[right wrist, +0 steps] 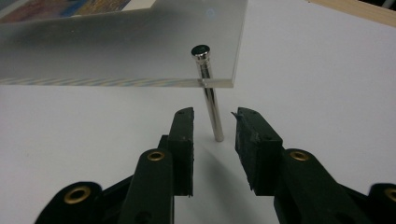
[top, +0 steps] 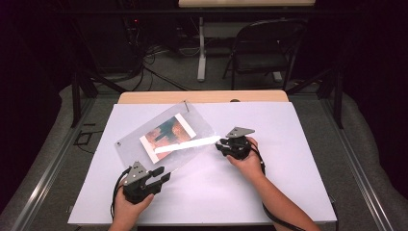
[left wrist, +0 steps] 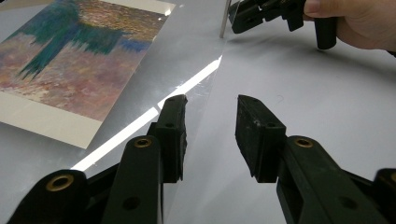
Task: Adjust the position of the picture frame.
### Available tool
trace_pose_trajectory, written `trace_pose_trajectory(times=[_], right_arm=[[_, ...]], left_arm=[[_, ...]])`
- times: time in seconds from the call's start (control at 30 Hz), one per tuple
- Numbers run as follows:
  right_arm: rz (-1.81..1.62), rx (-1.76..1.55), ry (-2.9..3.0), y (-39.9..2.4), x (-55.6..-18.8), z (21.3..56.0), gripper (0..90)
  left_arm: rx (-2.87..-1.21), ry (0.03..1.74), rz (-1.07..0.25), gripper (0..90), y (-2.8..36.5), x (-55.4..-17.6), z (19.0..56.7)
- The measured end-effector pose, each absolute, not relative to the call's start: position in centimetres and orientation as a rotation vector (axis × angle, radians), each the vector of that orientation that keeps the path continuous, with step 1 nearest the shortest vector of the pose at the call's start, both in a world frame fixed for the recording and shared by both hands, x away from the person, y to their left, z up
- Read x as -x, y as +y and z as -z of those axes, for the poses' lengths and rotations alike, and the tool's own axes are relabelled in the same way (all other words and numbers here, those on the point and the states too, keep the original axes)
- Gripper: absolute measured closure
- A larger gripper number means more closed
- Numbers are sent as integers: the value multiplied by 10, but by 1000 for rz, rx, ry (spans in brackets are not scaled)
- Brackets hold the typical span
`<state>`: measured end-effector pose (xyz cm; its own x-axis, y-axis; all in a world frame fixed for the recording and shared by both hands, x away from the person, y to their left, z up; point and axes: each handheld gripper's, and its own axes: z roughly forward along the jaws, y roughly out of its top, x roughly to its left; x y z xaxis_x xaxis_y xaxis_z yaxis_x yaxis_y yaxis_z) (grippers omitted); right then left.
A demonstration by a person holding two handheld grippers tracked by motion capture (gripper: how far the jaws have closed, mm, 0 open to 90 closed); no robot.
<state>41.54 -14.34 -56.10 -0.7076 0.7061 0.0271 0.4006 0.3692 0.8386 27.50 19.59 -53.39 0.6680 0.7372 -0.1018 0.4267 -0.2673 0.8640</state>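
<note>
A clear acrylic panel [top: 192, 120] holding a painted picture [top: 167, 132] lies askew on the white table [top: 288, 125]. My left gripper [top: 161, 175] is at the panel's near corner. In the left gripper view it [left wrist: 210, 121] is open, the panel [left wrist: 187, 51] edge runs between its jaws, and the picture [left wrist: 70, 60] lies to the left. My right gripper [top: 221, 144] is at the panel's right corner. In the right gripper view it [right wrist: 212, 128] is open on either side of a metal pin [right wrist: 210, 102] that stands under the panel [right wrist: 116, 51] corner, pads not touching it.
A second metal pin [top: 186, 103] stands at the panel's far corner. A wooden strip [top: 202, 96] edges the table's far side. Beyond it are a folding chair [top: 264, 48], a white desk leg [top: 201, 53] and floor cables. The other hand's gripper [left wrist: 261, 14] shows at the top of the left gripper view.
</note>
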Motion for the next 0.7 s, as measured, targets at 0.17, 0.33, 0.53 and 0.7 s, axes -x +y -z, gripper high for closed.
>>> trace_pose_trajectory(times=[0.17,0.33,0.53,0.7], right_arm=[[-1252,-970,2293,-136,-422,564,699],[-1269,-985,2285,-131,-425,566,722],[-1243,-968,2282,-125,-426,566,781],[-1252,-977,2280,-126,-428,566,808]], left_arm=[[-1904,909,-393,633,196,-275,534],[-1907,909,-389,632,195,-276,534],[-1906,908,-380,632,193,-277,536],[-1908,908,-378,632,192,-277,536]])
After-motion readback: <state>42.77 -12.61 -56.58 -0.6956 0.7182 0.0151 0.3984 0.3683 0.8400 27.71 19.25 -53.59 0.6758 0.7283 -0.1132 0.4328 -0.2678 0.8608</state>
